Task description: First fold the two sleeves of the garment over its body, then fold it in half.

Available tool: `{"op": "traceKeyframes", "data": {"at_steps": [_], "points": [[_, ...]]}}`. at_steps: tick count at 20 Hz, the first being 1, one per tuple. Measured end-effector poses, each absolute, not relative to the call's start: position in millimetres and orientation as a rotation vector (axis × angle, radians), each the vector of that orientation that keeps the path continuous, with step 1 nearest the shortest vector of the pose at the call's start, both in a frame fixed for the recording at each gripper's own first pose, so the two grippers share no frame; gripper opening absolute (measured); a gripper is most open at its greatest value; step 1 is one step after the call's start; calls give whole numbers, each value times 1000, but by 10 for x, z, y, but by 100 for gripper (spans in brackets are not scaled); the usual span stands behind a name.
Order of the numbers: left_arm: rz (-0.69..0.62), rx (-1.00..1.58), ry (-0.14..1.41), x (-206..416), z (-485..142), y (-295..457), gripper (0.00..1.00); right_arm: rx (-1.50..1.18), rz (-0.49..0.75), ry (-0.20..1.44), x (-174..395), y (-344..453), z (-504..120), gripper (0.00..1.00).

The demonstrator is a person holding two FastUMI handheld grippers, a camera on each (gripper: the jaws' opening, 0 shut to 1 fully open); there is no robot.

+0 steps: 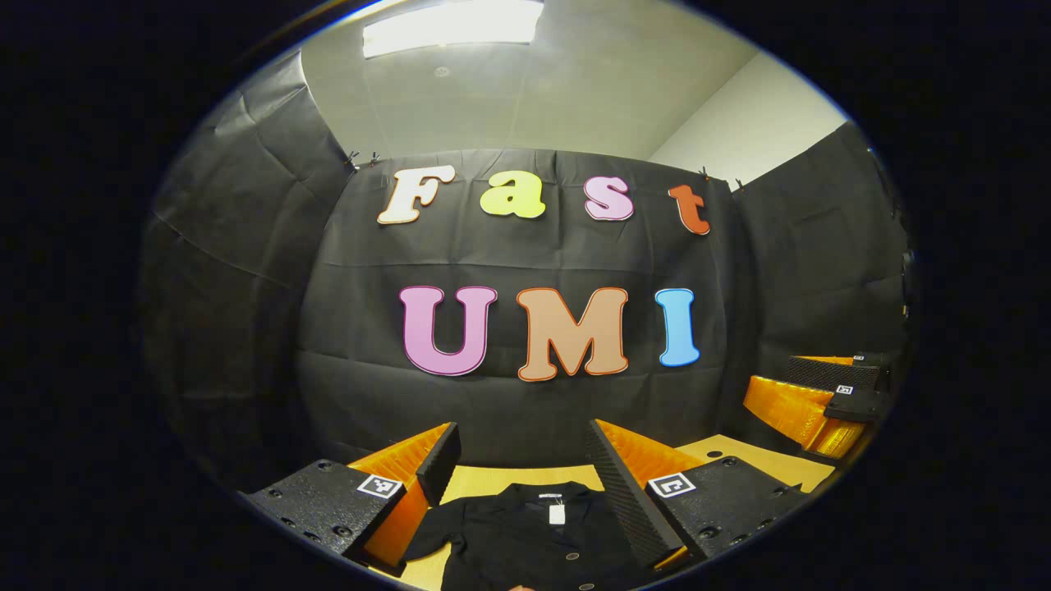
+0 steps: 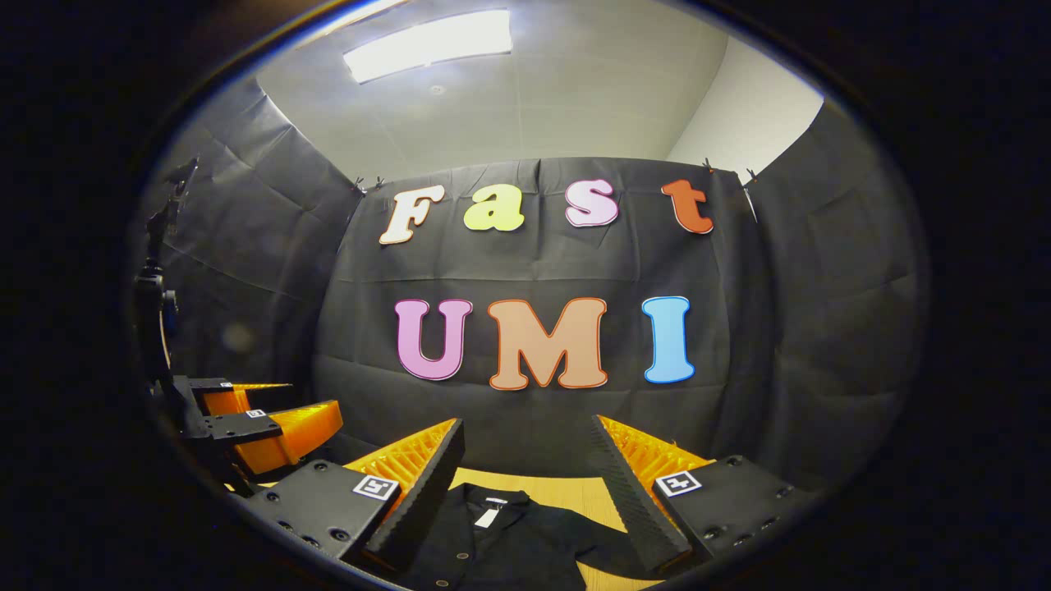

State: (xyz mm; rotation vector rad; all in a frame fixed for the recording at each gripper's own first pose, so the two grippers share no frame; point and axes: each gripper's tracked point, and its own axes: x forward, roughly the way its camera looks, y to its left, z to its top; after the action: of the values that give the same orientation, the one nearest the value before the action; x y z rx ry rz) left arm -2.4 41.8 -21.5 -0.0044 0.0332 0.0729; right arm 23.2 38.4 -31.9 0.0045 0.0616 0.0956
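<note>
A black buttoned garment [image 1: 525, 538] lies flat on the wooden table [image 1: 493, 476], its collar with a white tag toward the far wall. My left gripper [image 1: 523, 447] hovers above it, open, with nothing between its fingers. In the right gripper view the same garment [image 2: 509, 542] lies below my right gripper [image 2: 525, 447], which is open and holds nothing. One short sleeve spreads out to the left in the left gripper view; another spreads to the right in the right gripper view. My right gripper [image 1: 829, 398] shows at the right edge of the left gripper view, and my left gripper [image 2: 254, 423] at the left of the right gripper view.
Black cloth walls [image 1: 525, 394] close the booth at the back and on both sides. The wooden table [image 2: 558, 484] runs to the back wall. A dark stand [image 2: 152, 304] rises at the left edge of the right gripper view.
</note>
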Motion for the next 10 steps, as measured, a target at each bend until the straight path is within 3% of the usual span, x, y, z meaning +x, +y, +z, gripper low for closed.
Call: {"op": "traceKeyframes", "data": {"at_steps": [5,10], "points": [[89,2,47,8,-247,359,92,4,82,88,300,169,-437,97],[97,14,50,48,-268,290,92,-19,-15,166,425,-467,-809,96]]}}
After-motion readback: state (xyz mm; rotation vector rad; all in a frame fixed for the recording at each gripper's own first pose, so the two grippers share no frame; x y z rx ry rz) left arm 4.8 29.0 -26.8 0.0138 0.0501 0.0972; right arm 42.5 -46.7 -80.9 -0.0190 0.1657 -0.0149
